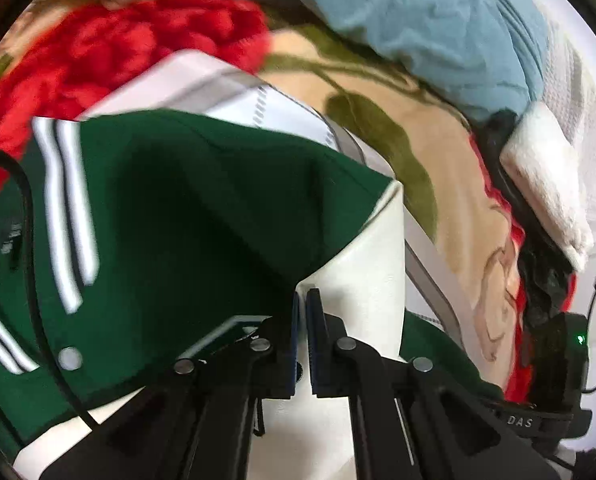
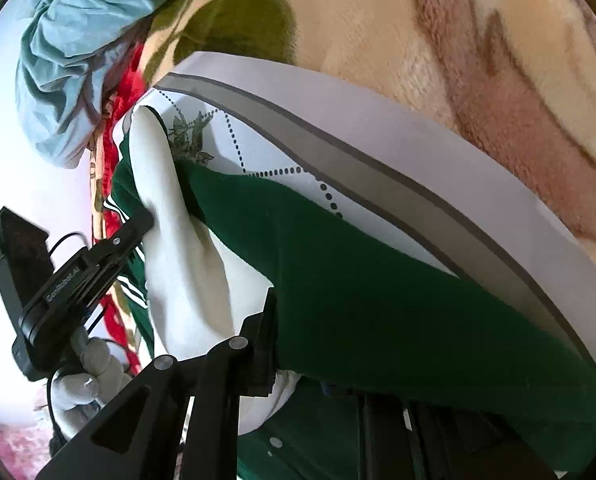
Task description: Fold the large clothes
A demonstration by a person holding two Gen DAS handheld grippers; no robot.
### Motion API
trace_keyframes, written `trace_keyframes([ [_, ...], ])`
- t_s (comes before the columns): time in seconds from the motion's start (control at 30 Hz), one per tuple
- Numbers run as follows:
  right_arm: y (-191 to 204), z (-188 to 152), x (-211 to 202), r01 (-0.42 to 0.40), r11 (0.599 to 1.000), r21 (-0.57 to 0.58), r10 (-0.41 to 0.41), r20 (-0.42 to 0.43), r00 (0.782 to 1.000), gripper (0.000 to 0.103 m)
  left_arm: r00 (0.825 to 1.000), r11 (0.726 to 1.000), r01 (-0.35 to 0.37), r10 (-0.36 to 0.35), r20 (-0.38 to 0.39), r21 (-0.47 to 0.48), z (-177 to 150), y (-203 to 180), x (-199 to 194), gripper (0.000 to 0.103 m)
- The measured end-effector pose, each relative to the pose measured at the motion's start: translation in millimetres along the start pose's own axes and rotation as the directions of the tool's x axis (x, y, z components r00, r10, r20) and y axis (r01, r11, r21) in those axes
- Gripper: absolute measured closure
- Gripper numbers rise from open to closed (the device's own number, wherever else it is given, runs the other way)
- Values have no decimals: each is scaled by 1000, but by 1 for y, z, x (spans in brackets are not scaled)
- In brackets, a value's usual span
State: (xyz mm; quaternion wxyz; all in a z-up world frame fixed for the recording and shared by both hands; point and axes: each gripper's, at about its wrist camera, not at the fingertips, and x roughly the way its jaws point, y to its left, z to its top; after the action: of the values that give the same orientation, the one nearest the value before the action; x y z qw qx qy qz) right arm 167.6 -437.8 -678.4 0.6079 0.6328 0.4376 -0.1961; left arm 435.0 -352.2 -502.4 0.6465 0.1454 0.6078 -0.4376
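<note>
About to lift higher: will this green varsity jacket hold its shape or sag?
Likely sag: the green jacket drapes in soft folds where the left hand-held gripper pinches its white sleeve. Probably fairly heavy, as the cloth looks thick. The sleeve looks smooth, perhaps slippery.

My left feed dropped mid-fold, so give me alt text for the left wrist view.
The left tongs are shut on the cream sleeve of a green varsity jacket, whose white-striped collar sits at left. The jacket lies over a white printed mat on a beige blanket, with red fabric and blue cloth piled behind.
</note>
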Motion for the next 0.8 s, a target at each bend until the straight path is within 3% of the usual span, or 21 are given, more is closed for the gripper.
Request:
trace_keyframes([
  [0.07, 6, -5, -5, 30, 999, -19, -29, 39, 999, 88, 999, 999, -32, 33, 30, -27, -3, 14, -8, 101],
  [0.17, 13, -9, -11, 85, 995, -50, -80, 93, 992, 89, 997, 993, -81, 81, -3, -84, -10, 46, -2, 101],
  [0.23, 16, -10, -12, 129, 990, -56, -122, 118, 986, 89, 988, 982, -154, 152, -25, -105, -18, 67, 2, 102],
  [0.37, 23, -8, -6, 181, 979, -91, -173, 95, 980, 87, 986, 965, -165, 164, -22, -202, -26, 90, -10, 102],
  [0.53, 20, -5, -9, 155, 983, -98, -154, 23, 988, 83, 985, 950, -137, 162, 66, -280, -32, 87, -44, 96],
  [0.7, 32, -20, -25, 198, 957, -212, -197, 24, 980, 82, 962, 934, -171, 228, 152, -315, -40, 77, -78, 95],
  [0.73, 35, -24, -30, 207, 949, -236, -207, 26, 978, 82, 956, 930, -187, 247, 161, -316, -43, 76, -83, 86],
  [0.8, 40, -31, -36, 220, 938, -270, -222, 23, 975, 81, 940, 917, -230, 296, 171, -326, -49, 74, -91, 42],
])
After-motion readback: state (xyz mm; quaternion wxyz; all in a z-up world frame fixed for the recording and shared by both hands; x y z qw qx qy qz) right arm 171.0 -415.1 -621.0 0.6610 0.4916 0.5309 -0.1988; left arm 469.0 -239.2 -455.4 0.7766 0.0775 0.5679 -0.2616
